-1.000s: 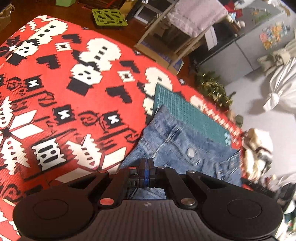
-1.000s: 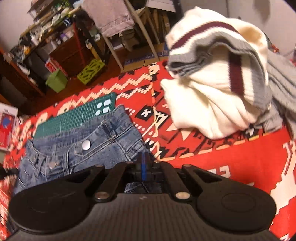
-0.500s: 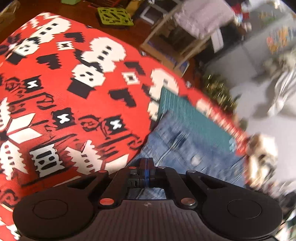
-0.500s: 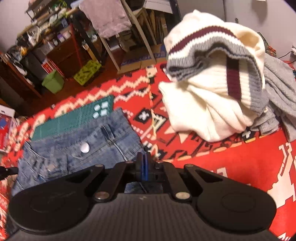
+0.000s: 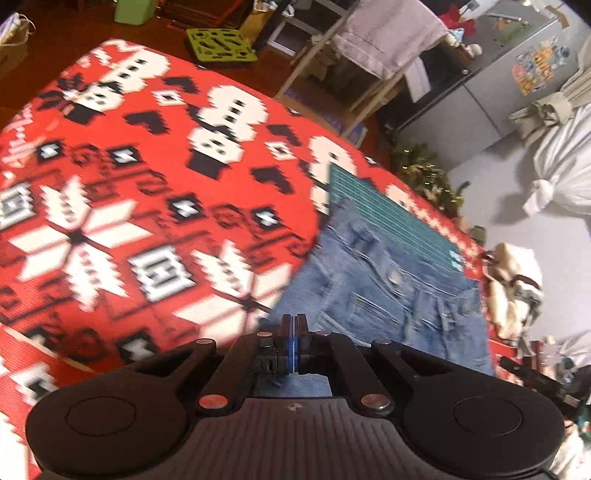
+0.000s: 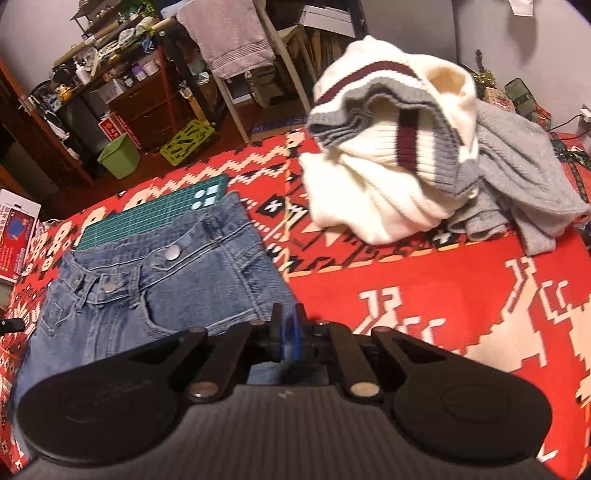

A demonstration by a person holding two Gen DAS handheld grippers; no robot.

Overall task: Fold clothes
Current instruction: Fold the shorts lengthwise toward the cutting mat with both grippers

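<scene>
Your work surface is a red blanket (image 5: 155, 206) with a white-and-black pixel pattern of snowflakes and blocky figures, spread wide under both of your tools. From your left wrist view, a dark wooden floor runs along the far left edge, with a green bin (image 5: 132, 11) and a lime perforated crate (image 5: 221, 44) on it; further right stands a wooden rack draped with a pale towel (image 5: 388, 33), then a grey cabinet (image 5: 491, 85) with stickers, and a tied white bag (image 5: 565, 173) at the far right. Your left gripper (image 5: 294, 325) has its fingers pressed together, clamped on the near edge of the jeans (image 5: 380, 295), which lie flat on the blanket right of centre, waistband partly over a green cutting mat (image 5: 388, 218). From your right wrist view, cluttered dark shelves (image 6: 110, 85) fill the left background, with the same green bin (image 6: 119, 156) and lime crate (image 6: 186, 142) on the floor. The jeans (image 6: 155, 284) lie lower left, button up, and the cutting mat (image 6: 155, 214) shows beyond the waistband. Your right gripper (image 6: 287, 325) has its fingers nearly together, with a narrow gap; denim sits just below them, but you cannot tell whether they pinch it. To the right, well apart from the jeans, a cream sweater (image 6: 388, 155) with grey and maroon stripes is heaped against a grey knit garment (image 6: 524, 173).
</scene>
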